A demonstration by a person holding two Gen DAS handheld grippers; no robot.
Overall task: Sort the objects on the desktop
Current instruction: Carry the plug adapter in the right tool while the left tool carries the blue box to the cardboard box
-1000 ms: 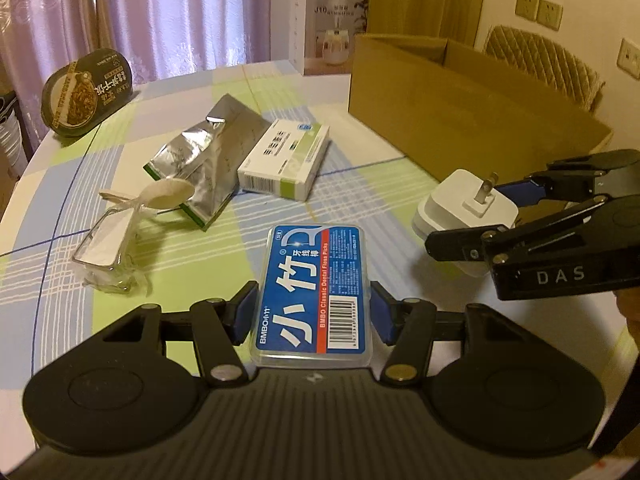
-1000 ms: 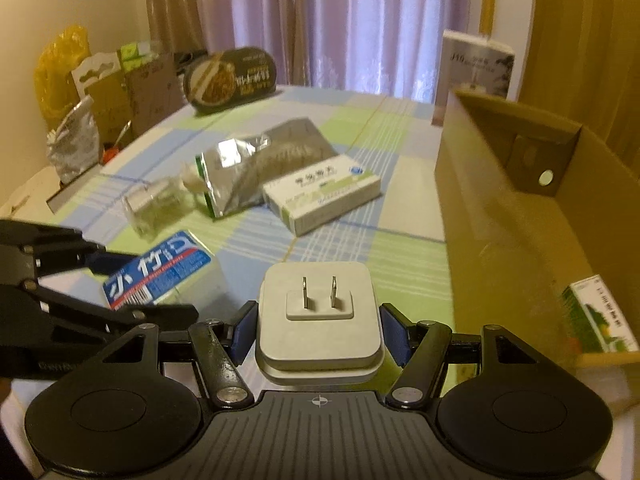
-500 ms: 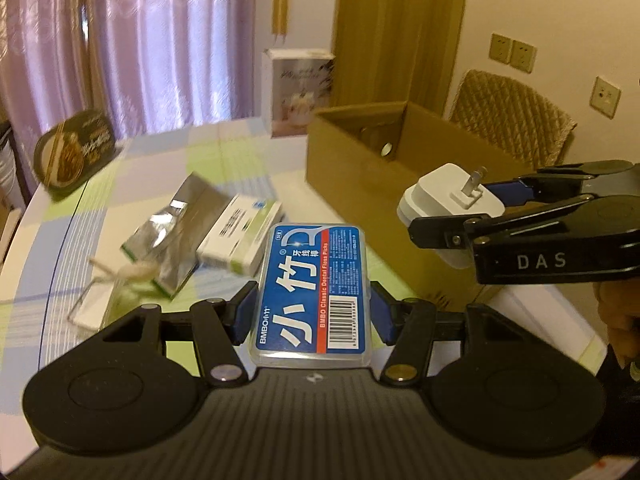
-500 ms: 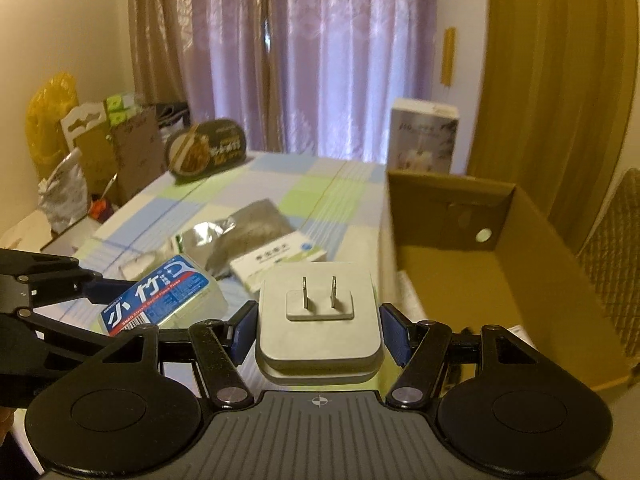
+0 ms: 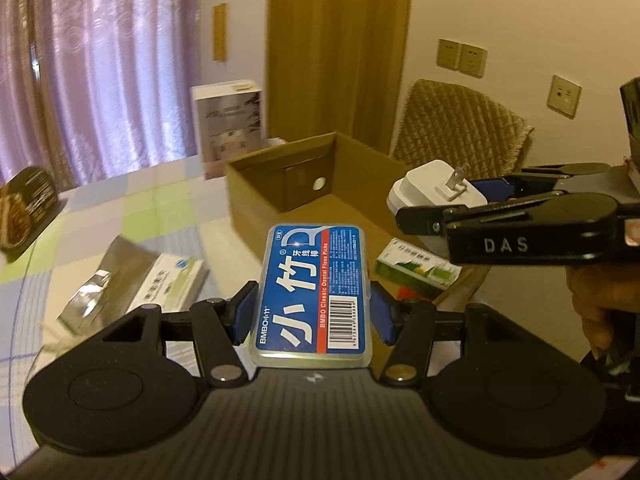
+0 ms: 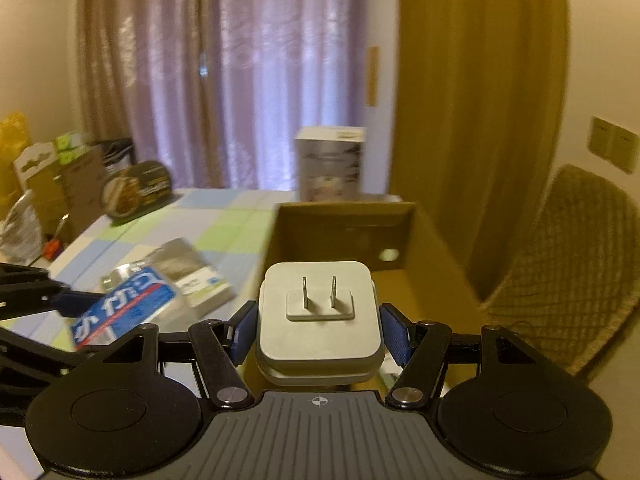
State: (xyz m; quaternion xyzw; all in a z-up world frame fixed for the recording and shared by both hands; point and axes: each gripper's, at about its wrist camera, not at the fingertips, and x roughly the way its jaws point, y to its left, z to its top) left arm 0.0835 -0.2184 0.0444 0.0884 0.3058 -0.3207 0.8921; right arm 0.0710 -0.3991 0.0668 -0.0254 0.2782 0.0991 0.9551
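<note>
My left gripper [image 5: 314,312] is shut on a blue dental floss pick box [image 5: 312,292], held in the air near the front wall of the open cardboard box [image 5: 276,184]. To its right, my right gripper [image 5: 440,200] is shut on a white plug adapter [image 5: 432,192], prongs up, over the box's inside. In the right wrist view the plug adapter [image 6: 318,320] sits between the fingers of the right gripper [image 6: 318,328], the cardboard box [image 6: 344,232] lies just beyond it, and the floss box [image 6: 124,312] shows at the left.
A green carton [image 5: 416,270] lies inside the cardboard box. On the checked tablecloth [image 5: 132,208] lie a white medicine box [image 5: 170,282] and a foil pouch [image 5: 108,276]. A tall white box [image 5: 228,128] stands behind the cardboard box, a wicker chair [image 5: 456,124] right of it.
Both grippers have risen off the table with their loads and moved toward the cardboard box. The inside of the box and the green carton now show below them.
</note>
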